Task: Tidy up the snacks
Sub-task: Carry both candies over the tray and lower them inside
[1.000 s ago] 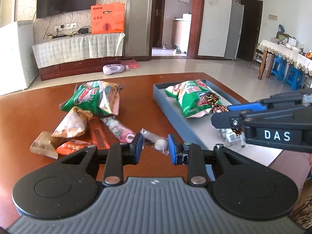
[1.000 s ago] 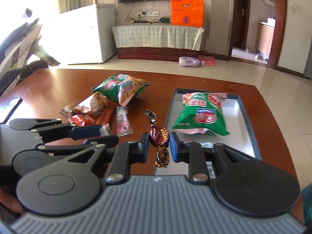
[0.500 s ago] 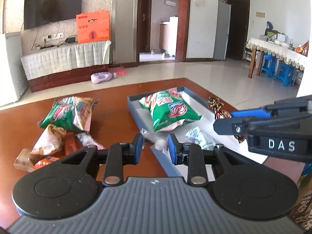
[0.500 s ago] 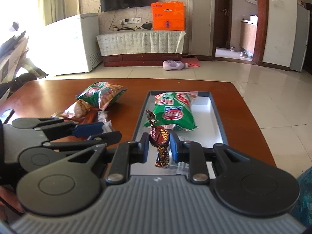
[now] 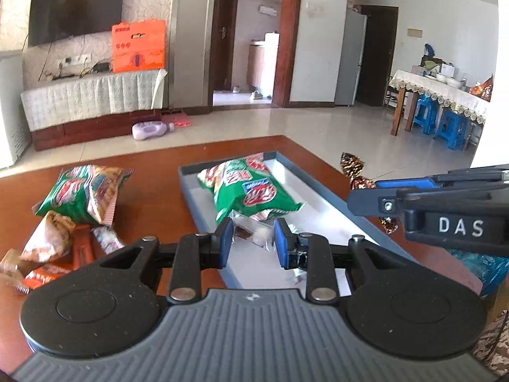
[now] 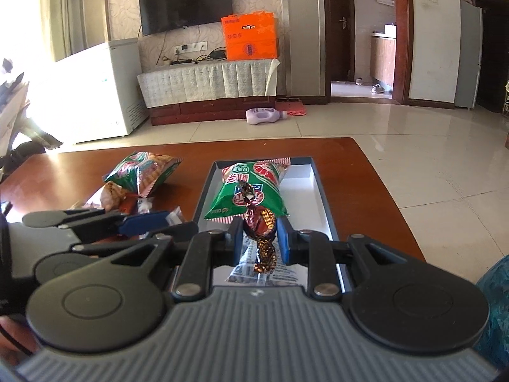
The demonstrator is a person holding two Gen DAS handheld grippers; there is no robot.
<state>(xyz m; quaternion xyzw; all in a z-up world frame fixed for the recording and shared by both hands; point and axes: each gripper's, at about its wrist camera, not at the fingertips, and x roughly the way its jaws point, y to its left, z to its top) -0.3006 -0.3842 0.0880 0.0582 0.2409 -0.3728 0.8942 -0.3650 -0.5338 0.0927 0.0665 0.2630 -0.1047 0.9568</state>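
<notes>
At lower left of the left view, loose snacks (image 5: 66, 222) wait on the bench (image 5: 152, 172). Centre, our left gripper (image 5: 249, 238) pinches a clear sweet (image 5: 253, 232) over the tray (image 5: 321, 203); our right gripper (image 6: 259, 237) clamps a brown candy (image 6: 261, 222) over it too. We judge this the drop-off step: next, lower both and open beside the green bag (image 5: 251, 191).

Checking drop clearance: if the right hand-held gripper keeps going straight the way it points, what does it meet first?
Probably the green snack bag in the grey tray. The right hand-held gripper, shut on a brown wrapped candy, points down over the tray's near end with the bag straight ahead. Depth is unclear; it might meet the tray floor first.
</notes>
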